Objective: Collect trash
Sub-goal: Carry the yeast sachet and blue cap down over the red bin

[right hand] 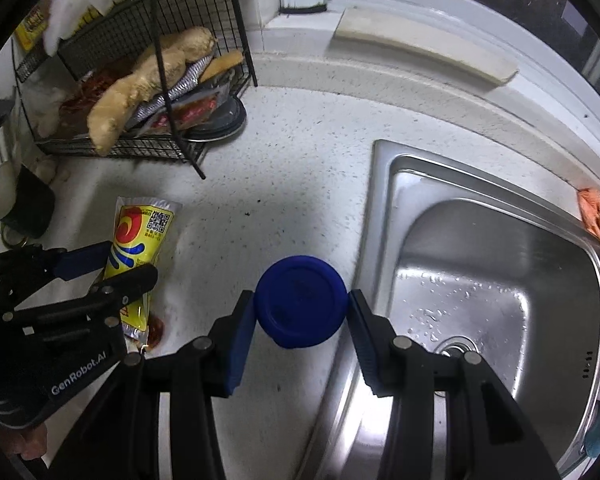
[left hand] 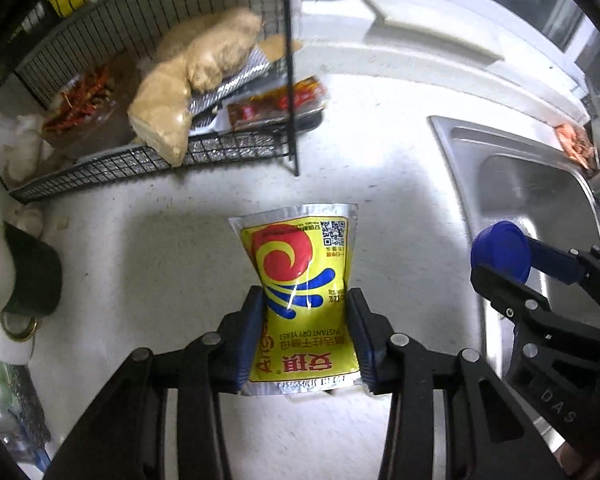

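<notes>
Yellow yeast packet [left hand: 300, 300], long axis pointing to 12 o'clock, sits pinched in the left tool [left hand: 306, 320]; the right tool [right hand: 300, 304] at 3 o'clock clamps a blue cap [right hand: 300, 300].

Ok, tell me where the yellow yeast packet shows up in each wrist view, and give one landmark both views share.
Left wrist view: the yellow yeast packet is at centre, pinched between the left gripper fingers.
Right wrist view: the packet is at left of centre, held in the left gripper, which enters from the left edge.
Shared landmark: the steel sink, right of the packet in both.
</notes>
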Demonstrator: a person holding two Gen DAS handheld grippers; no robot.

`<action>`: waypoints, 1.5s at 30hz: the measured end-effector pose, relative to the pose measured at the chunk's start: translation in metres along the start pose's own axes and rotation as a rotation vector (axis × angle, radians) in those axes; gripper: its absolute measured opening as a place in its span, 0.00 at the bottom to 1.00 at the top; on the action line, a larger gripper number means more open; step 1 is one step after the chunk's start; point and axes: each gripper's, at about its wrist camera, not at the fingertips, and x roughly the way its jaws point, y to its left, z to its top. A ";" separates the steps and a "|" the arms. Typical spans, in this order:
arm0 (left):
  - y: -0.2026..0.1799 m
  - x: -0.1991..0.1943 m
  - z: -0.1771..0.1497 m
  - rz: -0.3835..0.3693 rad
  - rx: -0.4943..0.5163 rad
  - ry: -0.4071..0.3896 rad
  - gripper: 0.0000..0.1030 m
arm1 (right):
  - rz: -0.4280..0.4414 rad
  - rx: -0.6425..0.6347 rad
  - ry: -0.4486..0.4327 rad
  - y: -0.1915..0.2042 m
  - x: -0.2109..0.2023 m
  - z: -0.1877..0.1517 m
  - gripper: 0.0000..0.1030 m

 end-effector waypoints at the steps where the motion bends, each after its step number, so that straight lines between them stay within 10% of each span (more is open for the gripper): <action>1: -0.005 -0.007 -0.004 0.001 0.004 -0.008 0.38 | -0.002 0.000 -0.010 -0.001 -0.007 -0.005 0.42; 30: -0.200 -0.140 -0.249 -0.039 0.128 -0.108 0.38 | -0.038 0.110 -0.139 -0.073 -0.179 -0.279 0.42; 45: -0.296 -0.084 -0.355 -0.113 0.287 0.045 0.39 | -0.068 0.263 -0.004 -0.127 -0.148 -0.407 0.42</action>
